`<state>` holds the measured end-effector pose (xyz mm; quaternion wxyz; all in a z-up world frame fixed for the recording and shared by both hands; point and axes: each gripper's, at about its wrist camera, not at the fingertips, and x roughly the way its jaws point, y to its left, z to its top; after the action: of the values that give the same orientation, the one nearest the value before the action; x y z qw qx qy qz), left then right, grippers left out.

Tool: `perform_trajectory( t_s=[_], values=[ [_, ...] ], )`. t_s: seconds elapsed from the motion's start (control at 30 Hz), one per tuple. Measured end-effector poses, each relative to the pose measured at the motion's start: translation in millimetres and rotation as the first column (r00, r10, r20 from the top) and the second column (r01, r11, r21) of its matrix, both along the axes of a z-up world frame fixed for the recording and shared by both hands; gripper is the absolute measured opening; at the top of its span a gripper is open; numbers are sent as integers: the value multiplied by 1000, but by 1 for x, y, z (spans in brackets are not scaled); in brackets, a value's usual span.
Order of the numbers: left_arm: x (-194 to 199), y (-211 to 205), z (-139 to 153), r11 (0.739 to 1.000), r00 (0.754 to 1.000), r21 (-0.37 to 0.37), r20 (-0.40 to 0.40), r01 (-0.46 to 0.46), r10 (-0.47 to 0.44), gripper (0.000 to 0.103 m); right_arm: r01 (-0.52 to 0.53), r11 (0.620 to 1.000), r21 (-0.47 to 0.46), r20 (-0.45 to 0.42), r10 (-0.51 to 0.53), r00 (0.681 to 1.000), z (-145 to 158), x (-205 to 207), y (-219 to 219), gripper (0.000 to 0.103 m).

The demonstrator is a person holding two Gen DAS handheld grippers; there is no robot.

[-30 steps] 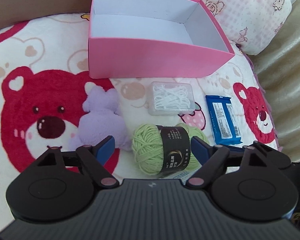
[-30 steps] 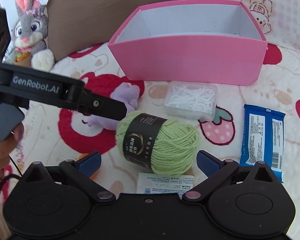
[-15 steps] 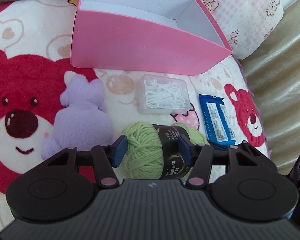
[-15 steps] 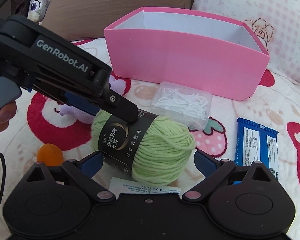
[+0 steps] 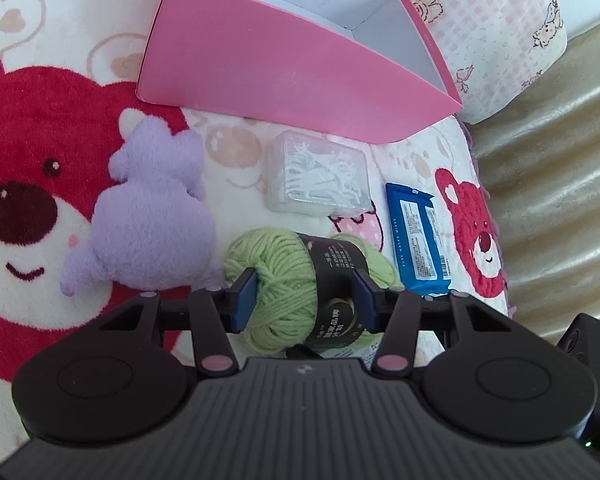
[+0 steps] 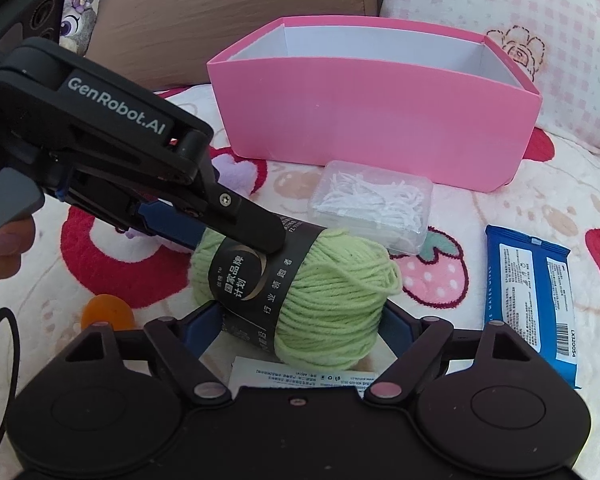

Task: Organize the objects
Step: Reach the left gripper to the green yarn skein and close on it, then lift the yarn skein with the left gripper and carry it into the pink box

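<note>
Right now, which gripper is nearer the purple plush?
Left. The left gripper straddles the yarn right beside the plush. The right gripper is at the yarn's far end.

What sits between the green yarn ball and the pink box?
The clear box of floss picks lies between the yarn ball and the pink box, apart from the box's front wall; both wrist views show it.

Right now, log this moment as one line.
left tool: closing around yarn ball | right tool: closing around same ball | pink box: nothing seen inside | step: grasping yarn
</note>
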<state>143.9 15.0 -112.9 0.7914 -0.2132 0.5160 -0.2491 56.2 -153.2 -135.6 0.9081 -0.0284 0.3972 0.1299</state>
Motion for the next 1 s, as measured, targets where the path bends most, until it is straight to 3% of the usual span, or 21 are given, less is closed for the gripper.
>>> perform_trajectory(
  t_s=[0.23, 0.47, 1.0],
  values=[
    [-3, 1, 6, 999, 1000, -41, -17, 11, -11, 48, -1, 1000, 8, -5, 1, 1000, 6, -1, 0, 85],
    [-9, -3, 25, 999, 999, -5, 13, 40, -40, 49, -10, 1000, 4, 11, 9, 1000, 19, -2, 2, 86],
    [-29, 2, 74, 999, 998, -3, 53, 44, -43, 49, -51, 998, 28, 100, 48, 994, 68, -14, 2, 93]
  ],
)
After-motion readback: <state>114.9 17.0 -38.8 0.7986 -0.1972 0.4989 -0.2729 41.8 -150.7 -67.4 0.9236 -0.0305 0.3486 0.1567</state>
